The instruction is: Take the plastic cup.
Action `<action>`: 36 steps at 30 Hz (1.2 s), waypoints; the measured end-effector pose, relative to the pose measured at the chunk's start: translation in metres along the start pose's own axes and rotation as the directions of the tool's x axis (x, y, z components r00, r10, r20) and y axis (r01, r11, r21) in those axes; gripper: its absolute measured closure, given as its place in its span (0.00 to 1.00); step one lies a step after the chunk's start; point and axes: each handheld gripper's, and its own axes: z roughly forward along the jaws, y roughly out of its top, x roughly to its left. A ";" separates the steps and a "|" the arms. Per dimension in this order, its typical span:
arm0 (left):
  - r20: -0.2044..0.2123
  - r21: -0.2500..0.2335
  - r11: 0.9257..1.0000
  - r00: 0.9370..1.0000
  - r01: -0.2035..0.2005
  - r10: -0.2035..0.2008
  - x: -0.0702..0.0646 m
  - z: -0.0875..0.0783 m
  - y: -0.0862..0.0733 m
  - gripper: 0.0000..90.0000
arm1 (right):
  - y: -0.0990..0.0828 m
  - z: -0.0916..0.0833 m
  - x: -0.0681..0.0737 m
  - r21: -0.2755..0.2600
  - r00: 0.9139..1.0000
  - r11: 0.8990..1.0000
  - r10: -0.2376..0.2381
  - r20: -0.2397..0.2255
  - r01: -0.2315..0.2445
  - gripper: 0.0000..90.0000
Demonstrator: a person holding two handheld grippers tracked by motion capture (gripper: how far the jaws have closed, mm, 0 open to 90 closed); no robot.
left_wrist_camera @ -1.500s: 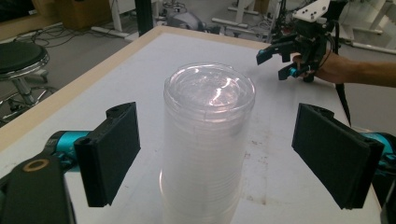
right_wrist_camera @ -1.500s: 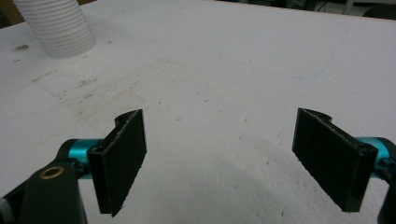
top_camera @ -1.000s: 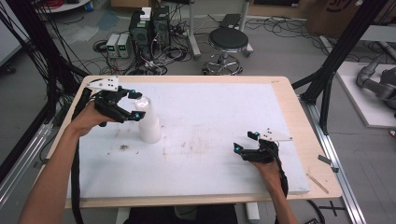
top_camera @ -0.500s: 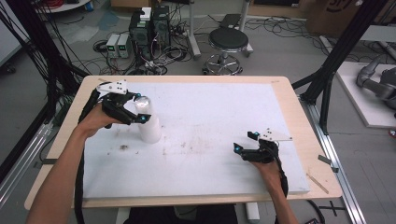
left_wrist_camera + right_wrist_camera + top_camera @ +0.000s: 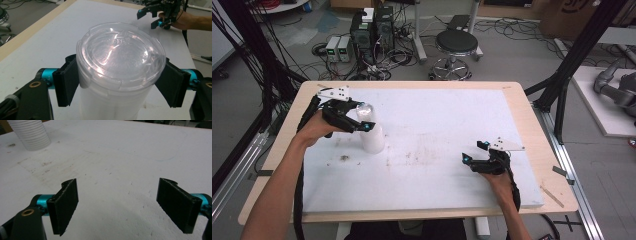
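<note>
Left hand-held gripper [image 5: 117, 87] has just been closing: jaws came in around the clear lidded cup [image 5: 120, 75]. In the left gripper view both pads sit against the cup wall just under the lid rim, left pad [image 5: 67, 83] flush, right pad [image 5: 172, 85] at the edge of the lid. Reads as a grip being taken; can't confirm from here how firmly it bites.

Versus a second ago: the hand has crept a little toward the tabletop's far-left corner and settled at the top of the cup; the cup itself looks unmoved on the white board [image 5: 437, 125], still upright, near the left edge, closer to the far side than the near.

Meaning: I'd call the grasp step about done, lift or lid work next. The clear wall looks thin, so squeezing harder could deform it or pop the lid.

Pose: left forearm comes in from the near-left corner, wrist angled, left hand-held gripper in the high view [image 5: 362, 120] reaching level at lid height, grey plate on top.

Right hand-held gripper [image 5: 473, 152] is parked near the near-right corner, well apart from the cup, jaws spread with nothing between them, pointing across the board toward the cup.
</note>
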 end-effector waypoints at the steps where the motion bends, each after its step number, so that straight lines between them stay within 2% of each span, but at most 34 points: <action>1: 0.000 -0.005 1.000 1.000 0.011 -0.011 0.000 0.000 0.000 0.33 | 0.000 0.000 0.000 0.000 1.000 1.000 -0.001 0.000 0.001 0.19; 7: -0.003 0.001 1.000 1.000 0.013 -0.013 0.000 -0.002 0.000 0.39 | 0.000 0.000 0.000 0.001 1.000 1.000 0.002 0.000 -0.002 0.19; 23: -0.012 0.012 1.000 1.000 0.021 -0.021 -0.001 -0.003 0.004 0.40 | 0.000 0.000 0.000 0.003 1.000 1.000 -0.003 0.000 0.003 0.19; 26: -0.016 0.013 1.000 1.000 0.017 -0.017 -0.001 -0.004 0.007 0.40 | 0.000 0.001 0.000 0.004 1.000 1.000 -0.005 -0.001 0.005 0.19; 29: -0.021 -0.013 1.000 1.000 0.018 -0.018 -0.002 -0.007 0.010 0.40 | 0.000 0.000 0.000 0.006 1.000 1.000 0.001 -0.002 -0.001 0.19; 31: -0.026 -0.002 1.000 1.000 0.016 -0.016 -0.003 -0.010 0.013 0.40 | 0.000 0.000 0.000 0.006 1.000 1.000 0.001 -0.002 -0.001 0.19; 36: -0.033 -0.007 1.000 0.999 0.013 -0.014 -0.006 -0.019 0.030 0.40 | 0.000 0.001 0.000 0.008 1.000 1.000 0.001 -0.003 -0.001 0.19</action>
